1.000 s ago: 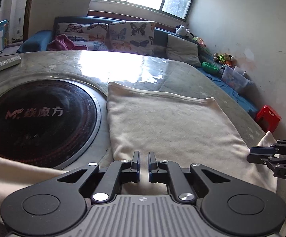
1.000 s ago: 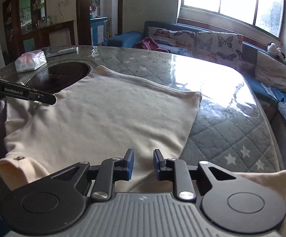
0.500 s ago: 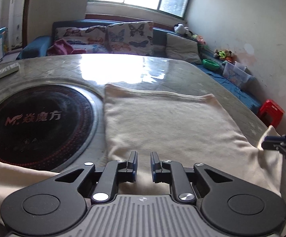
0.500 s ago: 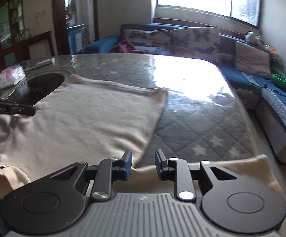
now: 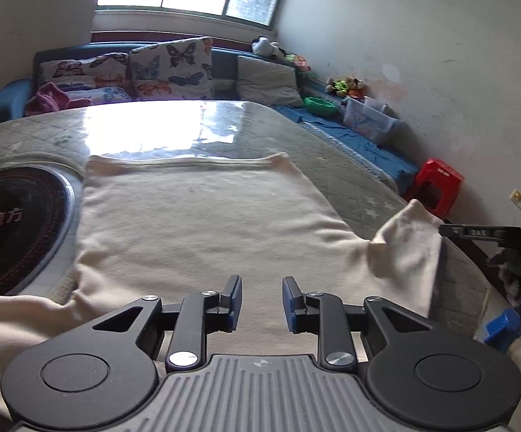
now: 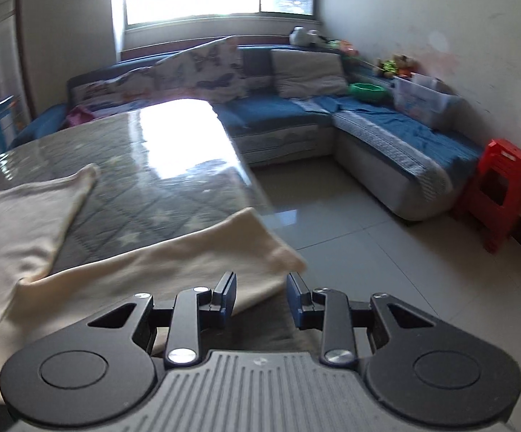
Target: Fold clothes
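Both my left claw (image 5: pixel 262 298) and right claw (image 6: pixel 261 297) hang released above the cream knit garment (image 5: pixel 195 223) on the quilted grey desk (image 6: pixel 159 194).

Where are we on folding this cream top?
Done: the cream top lies spread flat on the quilted table. In hand: nothing; left gripper and right gripper are both open, the right one at the right sleeve. Left: both sleeves and every body fold.

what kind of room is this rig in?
Most likely a home living room. A blue corner sofa with butterfly cushions sits under the window, a red plastic stool stands by the wall, and the cream garment lies on a quilted table.
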Demonstrator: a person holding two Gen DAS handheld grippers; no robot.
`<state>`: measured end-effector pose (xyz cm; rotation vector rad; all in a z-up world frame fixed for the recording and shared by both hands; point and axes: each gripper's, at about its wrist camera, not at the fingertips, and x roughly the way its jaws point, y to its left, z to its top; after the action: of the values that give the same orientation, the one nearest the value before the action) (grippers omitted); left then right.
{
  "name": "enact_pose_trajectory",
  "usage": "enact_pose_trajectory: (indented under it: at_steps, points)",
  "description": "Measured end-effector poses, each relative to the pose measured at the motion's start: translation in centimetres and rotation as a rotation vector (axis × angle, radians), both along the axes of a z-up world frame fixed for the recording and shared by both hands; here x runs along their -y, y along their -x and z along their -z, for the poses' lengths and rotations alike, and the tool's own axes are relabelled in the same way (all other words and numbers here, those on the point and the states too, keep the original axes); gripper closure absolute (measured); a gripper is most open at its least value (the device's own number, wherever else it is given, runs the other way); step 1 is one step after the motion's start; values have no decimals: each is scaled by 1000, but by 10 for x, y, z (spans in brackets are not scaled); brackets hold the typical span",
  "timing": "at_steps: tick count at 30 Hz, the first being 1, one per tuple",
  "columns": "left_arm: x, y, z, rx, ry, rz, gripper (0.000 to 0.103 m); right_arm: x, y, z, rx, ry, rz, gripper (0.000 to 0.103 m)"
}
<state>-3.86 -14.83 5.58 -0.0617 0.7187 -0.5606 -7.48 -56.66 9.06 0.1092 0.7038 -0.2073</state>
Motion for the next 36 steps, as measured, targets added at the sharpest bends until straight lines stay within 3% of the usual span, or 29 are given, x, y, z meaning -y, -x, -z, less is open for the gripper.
enact_pose_trajectory:
  at_steps: [7,11,12,19,28,32,36]
  points:
    - [23,5,0,5,-25,63,75,21,-7,12,27,-100,67,74]
    - [36,6,-1,7,-36,94,72,20,-2,10,60,-84,74,96]
    - [40,6,0,8,-40,101,72,19,0,8,69,-73,73,97]
    - [72,4,2,18,-55,169,71,15,28,-21,151,13,64,99]
    - [104,5,19,23,-92,242,71,20,29,-10,126,-18,77,99]
    - [103,12,20,26,-81,259,69,11,34,-38,184,1,25,99]
    - [73,15,9,54,-54,186,64,-13,38,-77,251,41,-70,99]
